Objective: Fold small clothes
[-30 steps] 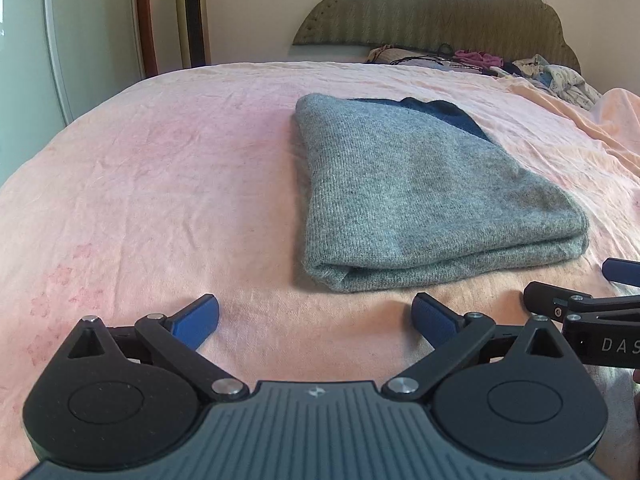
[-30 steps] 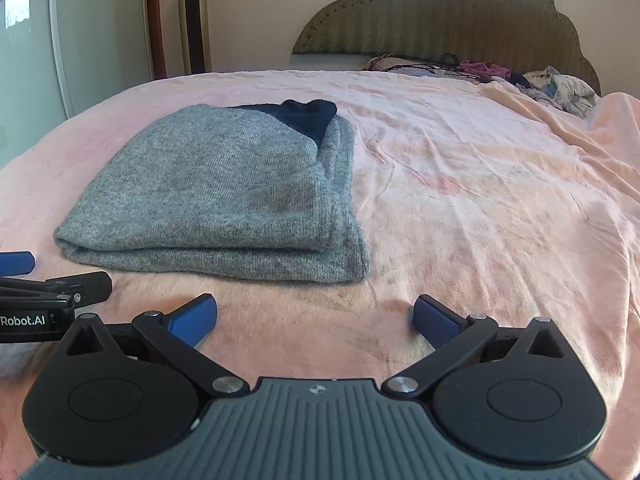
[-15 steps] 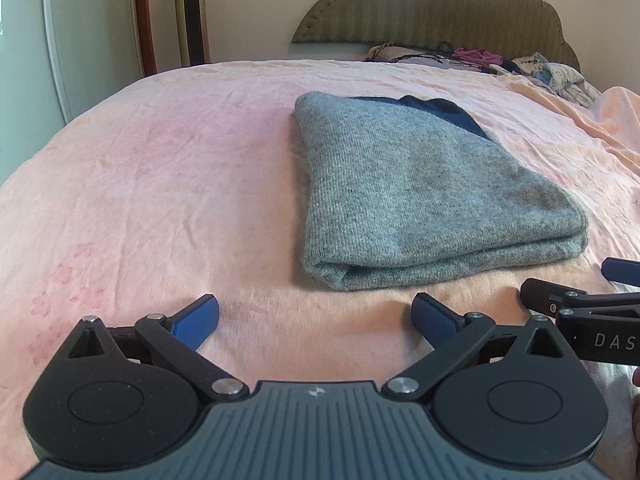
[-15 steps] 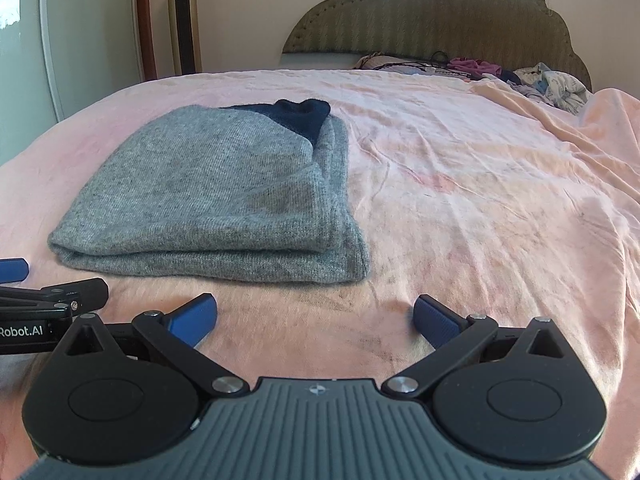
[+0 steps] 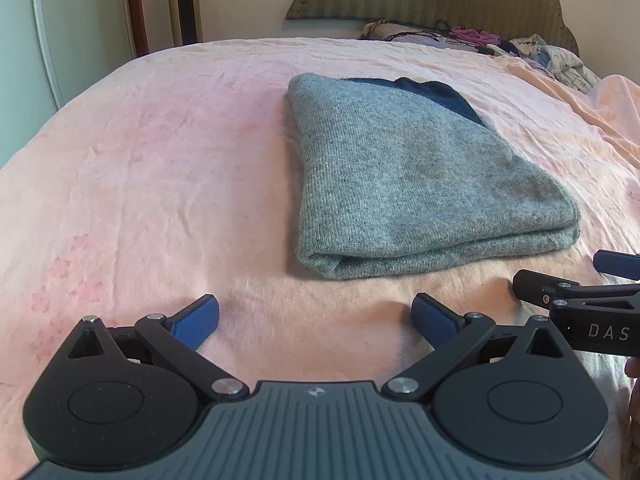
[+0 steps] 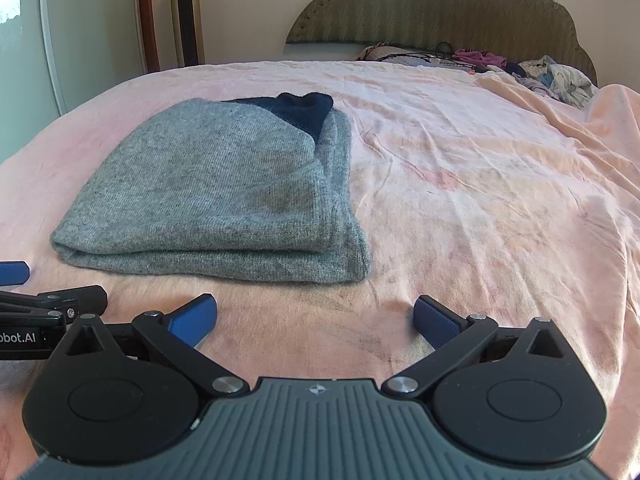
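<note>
folded grey knit sweater (image 5: 416, 184) with navy part half hidden at far edge, lying mid pink bed sheet (image 5: 160, 168) | left tool (image 5: 316, 316) spread, empty | right tool (image 6: 316, 316) spread, empty | far clothes pile (image 6: 560, 74) indistinct

Before me spreads a wrinkled pink bedsheet (image 6: 460, 184), faintly stained. At its far end I see a scalloped olive headboard (image 6: 440, 4), with a heap of loose clothes (image 6: 556, 76) below it. A gold tower fan (image 6: 188, 12) stands by the wall.
</note>
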The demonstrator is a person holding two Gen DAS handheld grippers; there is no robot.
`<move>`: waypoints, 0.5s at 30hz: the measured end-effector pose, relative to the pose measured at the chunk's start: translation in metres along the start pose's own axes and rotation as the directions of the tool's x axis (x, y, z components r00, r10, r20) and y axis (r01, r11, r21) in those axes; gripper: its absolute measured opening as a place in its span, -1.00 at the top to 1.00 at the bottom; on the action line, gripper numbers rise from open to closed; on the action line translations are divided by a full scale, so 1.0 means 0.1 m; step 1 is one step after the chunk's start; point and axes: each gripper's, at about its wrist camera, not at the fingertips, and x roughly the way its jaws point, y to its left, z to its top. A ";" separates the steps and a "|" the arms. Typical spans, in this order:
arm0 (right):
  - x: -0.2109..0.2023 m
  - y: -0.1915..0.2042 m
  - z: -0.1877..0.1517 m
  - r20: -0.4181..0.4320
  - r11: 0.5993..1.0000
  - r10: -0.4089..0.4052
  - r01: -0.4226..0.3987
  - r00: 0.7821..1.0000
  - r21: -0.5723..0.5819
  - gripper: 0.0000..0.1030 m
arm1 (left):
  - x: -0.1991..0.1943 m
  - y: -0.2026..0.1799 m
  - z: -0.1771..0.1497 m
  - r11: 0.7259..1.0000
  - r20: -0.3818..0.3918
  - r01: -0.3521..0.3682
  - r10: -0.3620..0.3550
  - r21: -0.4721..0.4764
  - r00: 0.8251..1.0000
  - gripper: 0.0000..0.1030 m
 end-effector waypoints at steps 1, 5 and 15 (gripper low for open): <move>0.00 -0.01 0.03 -0.012 1.000 0.004 -0.004 1.000 0.002 -1.00 | -0.02 0.01 0.01 1.000 -0.008 0.005 -0.005 -0.016 1.000 -1.00; -0.07 -0.05 0.09 -0.024 0.999 0.028 -0.028 0.999 0.025 -1.00 | -0.15 -0.03 0.04 0.999 0.006 -0.002 0.002 -0.041 1.000 -1.00; -0.24 -0.05 0.13 0.005 0.999 0.032 -0.033 0.999 0.024 -1.00 | -0.31 -0.12 0.09 1.000 0.035 -0.002 0.003 -0.025 0.999 -1.00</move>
